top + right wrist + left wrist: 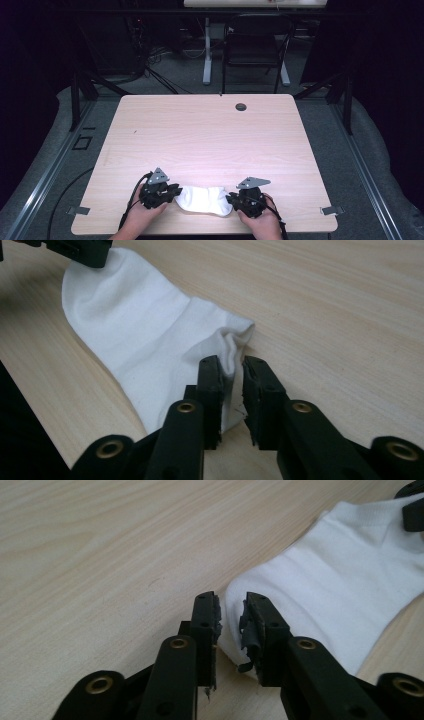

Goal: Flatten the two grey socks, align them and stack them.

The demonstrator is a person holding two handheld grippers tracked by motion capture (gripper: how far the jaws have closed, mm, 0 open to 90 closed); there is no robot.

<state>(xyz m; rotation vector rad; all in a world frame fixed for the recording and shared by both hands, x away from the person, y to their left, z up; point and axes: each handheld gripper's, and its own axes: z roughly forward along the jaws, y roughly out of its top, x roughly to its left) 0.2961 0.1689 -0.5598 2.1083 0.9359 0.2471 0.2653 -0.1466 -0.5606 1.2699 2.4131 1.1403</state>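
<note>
Sock (204,199), white and lying flat, sits near the table's (210,135) front edge, stretched between the two hand-held tools. The left gripper (231,611) stands partly open, its jaws astride one end of the fabric with a gap on either side, gripping nothing. The right gripper (232,372) is likewise partly open, a puckered fold of the other end rising between its worn pads (248,390), not pinched. The sock appears to have been laid out and let go; to finish cleanly, each tool should lift straight away so the frayed pad rubber does not drag the cloth and ruck it. A cable grommet (241,106) sits near the far edge, well apart. Beyond the table, a black chair (255,45) stands on the floor; nothing blocks the hands.
</note>
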